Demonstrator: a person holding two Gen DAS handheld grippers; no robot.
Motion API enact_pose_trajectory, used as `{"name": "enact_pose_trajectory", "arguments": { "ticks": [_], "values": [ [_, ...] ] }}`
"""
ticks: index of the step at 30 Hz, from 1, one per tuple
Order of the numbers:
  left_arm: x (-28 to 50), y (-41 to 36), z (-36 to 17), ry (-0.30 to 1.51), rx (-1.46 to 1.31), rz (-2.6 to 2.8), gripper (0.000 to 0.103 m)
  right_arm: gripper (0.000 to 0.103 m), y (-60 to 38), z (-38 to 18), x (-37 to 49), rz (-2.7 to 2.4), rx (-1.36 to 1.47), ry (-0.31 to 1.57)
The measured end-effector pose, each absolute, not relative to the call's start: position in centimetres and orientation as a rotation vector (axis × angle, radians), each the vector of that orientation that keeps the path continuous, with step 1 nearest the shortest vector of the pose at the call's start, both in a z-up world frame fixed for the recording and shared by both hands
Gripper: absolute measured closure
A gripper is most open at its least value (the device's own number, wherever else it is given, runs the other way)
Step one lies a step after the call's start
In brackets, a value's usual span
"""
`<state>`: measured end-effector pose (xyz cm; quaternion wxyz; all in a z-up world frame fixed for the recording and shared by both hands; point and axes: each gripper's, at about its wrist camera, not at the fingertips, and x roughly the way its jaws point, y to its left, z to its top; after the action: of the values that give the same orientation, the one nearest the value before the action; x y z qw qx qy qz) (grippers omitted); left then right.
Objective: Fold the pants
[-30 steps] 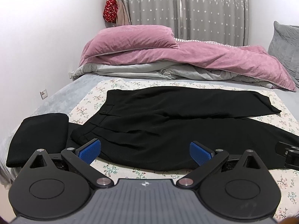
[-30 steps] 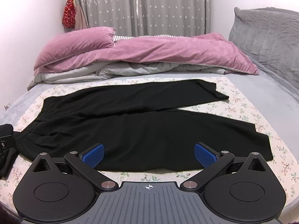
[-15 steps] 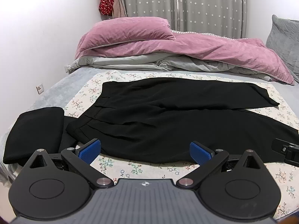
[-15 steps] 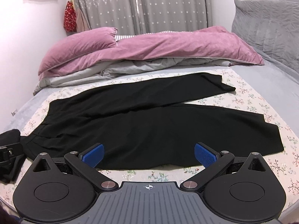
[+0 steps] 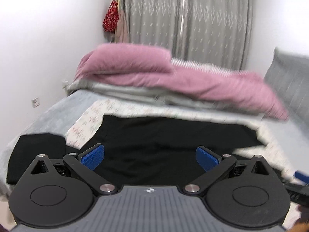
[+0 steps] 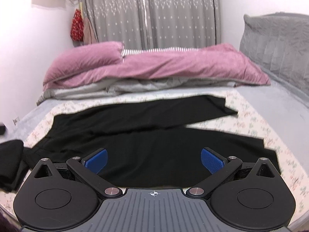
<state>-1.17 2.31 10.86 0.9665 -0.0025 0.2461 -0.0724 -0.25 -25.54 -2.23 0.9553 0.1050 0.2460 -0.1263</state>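
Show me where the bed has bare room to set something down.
Bare grey sheet right of the floral mat, below the grey cushion. Crowded: black pants cover the mat, pink duvet behind, folded black garment left.

My left gripper [image 5: 150, 157], jaws spread wide with blue pads [image 5: 92, 159] empty, hangs over the black pants [image 5: 164, 135] lying flat on the floral sheet [image 5: 87, 121]. A folded black garment [image 5: 36, 150] sits at the left edge of the bed. Behind: pink duvet [image 5: 193, 81] and grey curtains [image 5: 185, 23] (the view is motion-blurred). The right gripper [image 5: 301, 181] shows at the lower right edge; I cannot tell its state.
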Motion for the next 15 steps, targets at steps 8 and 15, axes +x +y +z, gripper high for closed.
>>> {"name": "enact_pose_trajectory", "arguments": {
  "ticks": [8, 15],
  "values": [
    [2.8, 5.9, 12.3, 0.499, -0.033, -0.114, 0.000, 0.000, -33.3, 3.6, 0.4, -0.404, 0.161, 0.462],
    [10.7, 8.6, 0.9, 0.662, -0.115, -0.013, 0.000, 0.000, -45.0, -3.9, 3.6, -0.533, 0.213, 0.607]
  ]
}}
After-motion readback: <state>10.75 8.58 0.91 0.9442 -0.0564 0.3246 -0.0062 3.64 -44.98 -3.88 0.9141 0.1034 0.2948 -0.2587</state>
